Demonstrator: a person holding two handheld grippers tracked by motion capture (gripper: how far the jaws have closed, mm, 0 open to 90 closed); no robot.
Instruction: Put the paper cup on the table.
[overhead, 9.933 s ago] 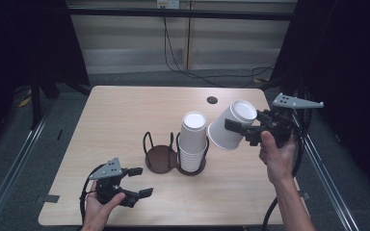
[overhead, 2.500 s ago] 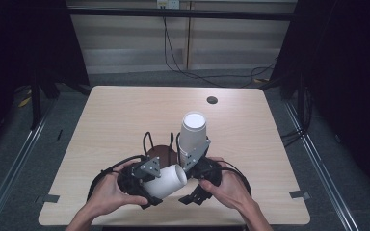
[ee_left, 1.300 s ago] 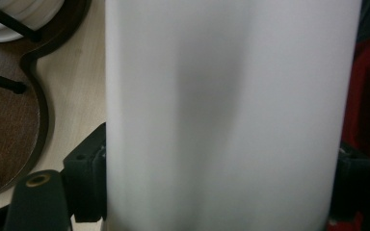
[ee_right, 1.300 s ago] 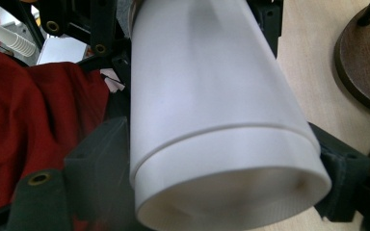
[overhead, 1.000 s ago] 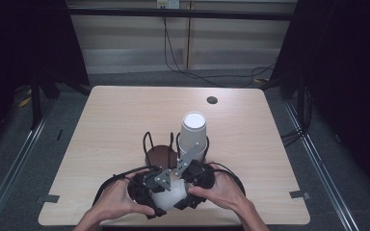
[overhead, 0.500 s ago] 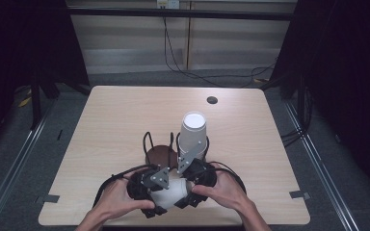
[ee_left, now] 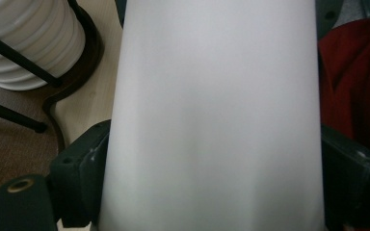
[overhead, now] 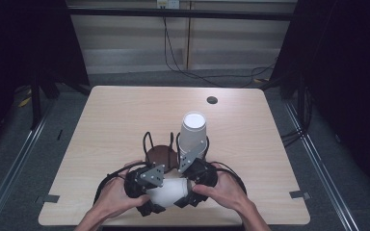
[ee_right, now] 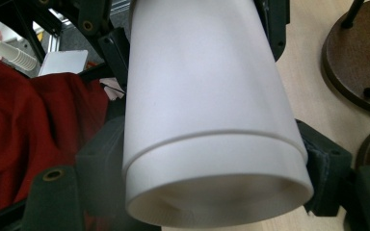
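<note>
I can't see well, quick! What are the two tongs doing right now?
Left tongs: shut on the white cup.
Right tongs: shut on the same cup, at its other end.

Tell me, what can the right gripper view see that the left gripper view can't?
Right gripper view alone: the open rim of the white cups, where one cup sits nested in another, with the other gripper's black frame beyond. Left gripper view alone: the ribbed stack of cups standing behind the holder's black wires. Both share: the white cups clamped between black fingers, the wooden table, the brown holder base, and red cloth.
</note>
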